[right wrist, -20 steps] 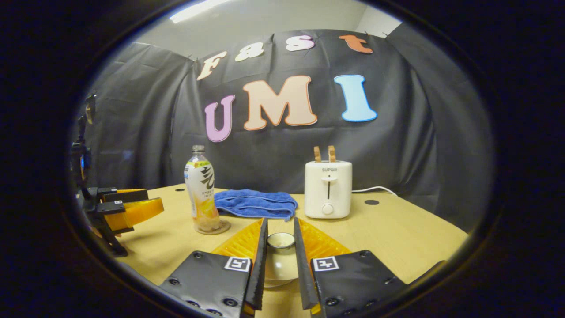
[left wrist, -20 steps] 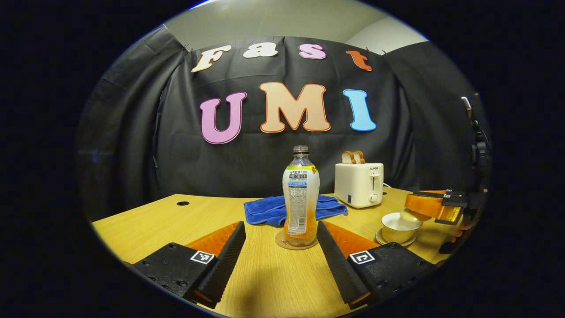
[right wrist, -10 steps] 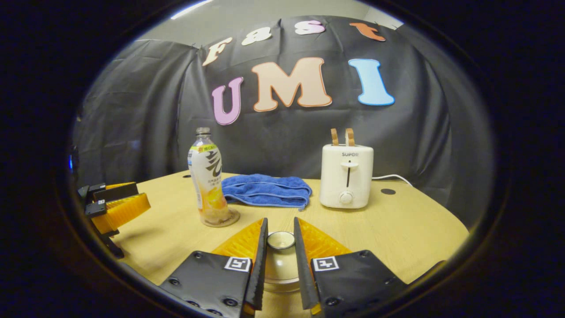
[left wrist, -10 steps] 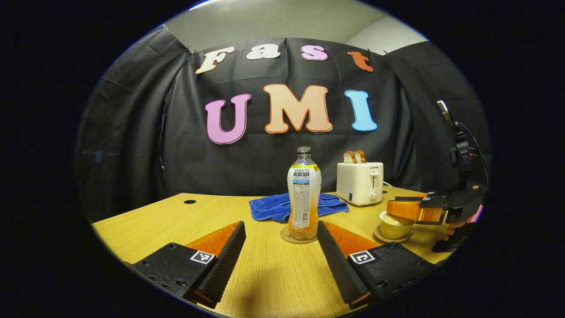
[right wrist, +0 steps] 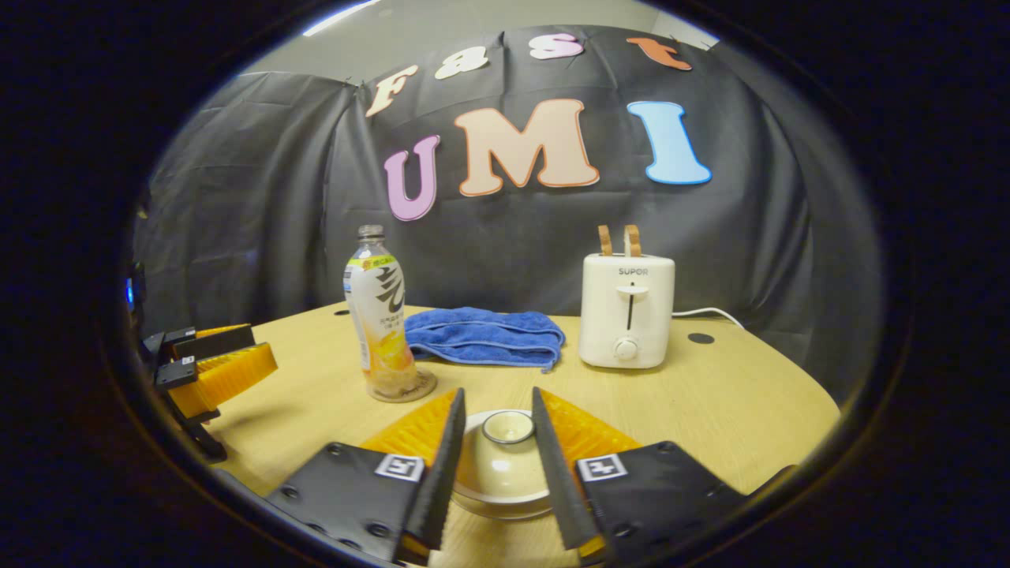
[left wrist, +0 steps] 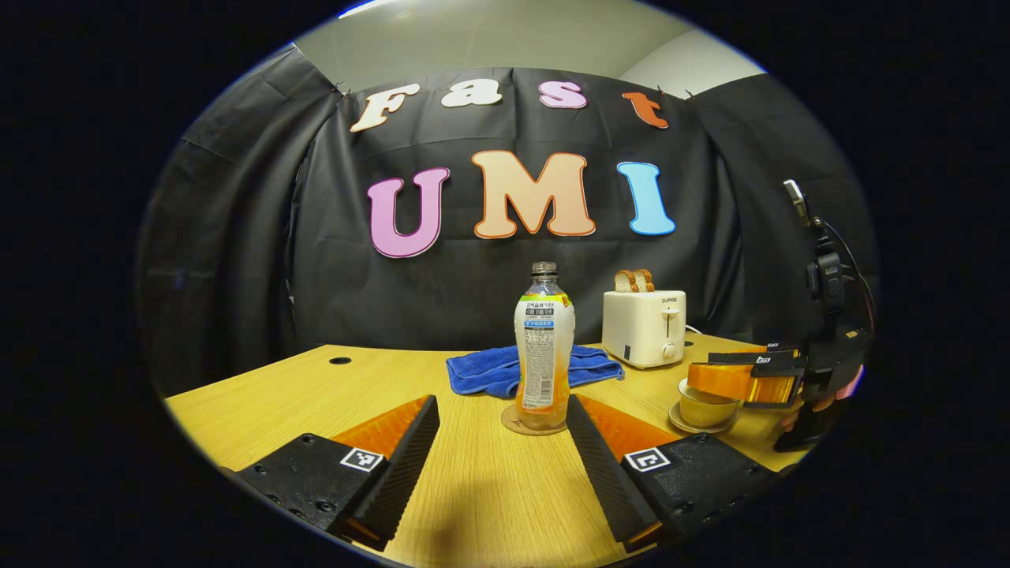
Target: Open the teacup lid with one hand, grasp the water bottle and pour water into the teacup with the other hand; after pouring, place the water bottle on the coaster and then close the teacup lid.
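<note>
The water bottle [right wrist: 382, 315] was stood upright on its coaster [right wrist: 404, 388], left of the lidded teacup [right wrist: 503, 465]; light, smooth plastic, best gripped mid-body. The ceramic lid [right wrist: 505, 457], judged fragile and slippery, would be taken by its knob [right wrist: 508, 426]. Both grippers' jaws were spread, holding nothing.

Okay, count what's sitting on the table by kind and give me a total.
Bottle: 1
Coaster: 1
Teacup with lid: 1
Saucer: 1
Towel: 1
Toaster: 1
Total: 6
</note>
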A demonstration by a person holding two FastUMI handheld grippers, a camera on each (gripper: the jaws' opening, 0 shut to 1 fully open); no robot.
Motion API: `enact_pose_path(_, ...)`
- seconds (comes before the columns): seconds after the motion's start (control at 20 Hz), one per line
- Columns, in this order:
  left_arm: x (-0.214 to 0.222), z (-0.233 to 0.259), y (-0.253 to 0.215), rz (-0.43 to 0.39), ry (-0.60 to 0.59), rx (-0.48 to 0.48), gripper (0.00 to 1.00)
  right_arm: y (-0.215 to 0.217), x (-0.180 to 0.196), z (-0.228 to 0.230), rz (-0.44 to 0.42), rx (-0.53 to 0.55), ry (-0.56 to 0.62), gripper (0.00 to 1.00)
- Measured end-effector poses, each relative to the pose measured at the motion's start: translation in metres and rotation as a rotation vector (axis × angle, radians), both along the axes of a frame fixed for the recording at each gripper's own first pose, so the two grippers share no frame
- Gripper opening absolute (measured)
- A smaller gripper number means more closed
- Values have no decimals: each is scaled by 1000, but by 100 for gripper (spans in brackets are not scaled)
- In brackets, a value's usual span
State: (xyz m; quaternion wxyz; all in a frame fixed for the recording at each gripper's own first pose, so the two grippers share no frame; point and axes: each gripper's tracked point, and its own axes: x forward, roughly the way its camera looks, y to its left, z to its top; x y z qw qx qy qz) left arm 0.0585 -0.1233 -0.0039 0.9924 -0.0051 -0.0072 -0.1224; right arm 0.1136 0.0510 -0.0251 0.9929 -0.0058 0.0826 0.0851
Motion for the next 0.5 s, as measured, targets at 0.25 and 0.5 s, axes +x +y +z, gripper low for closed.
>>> enact_pose_path(0.25, 0, 0, 2, 11, -1, 1, 95, -1, -10, 0, -5, -7, -2, 93)
enact_pose_path(0.5, 0, 1, 3, 13, -1, 0, 95, -12, -29, 13, -59, 11, -75, 100)
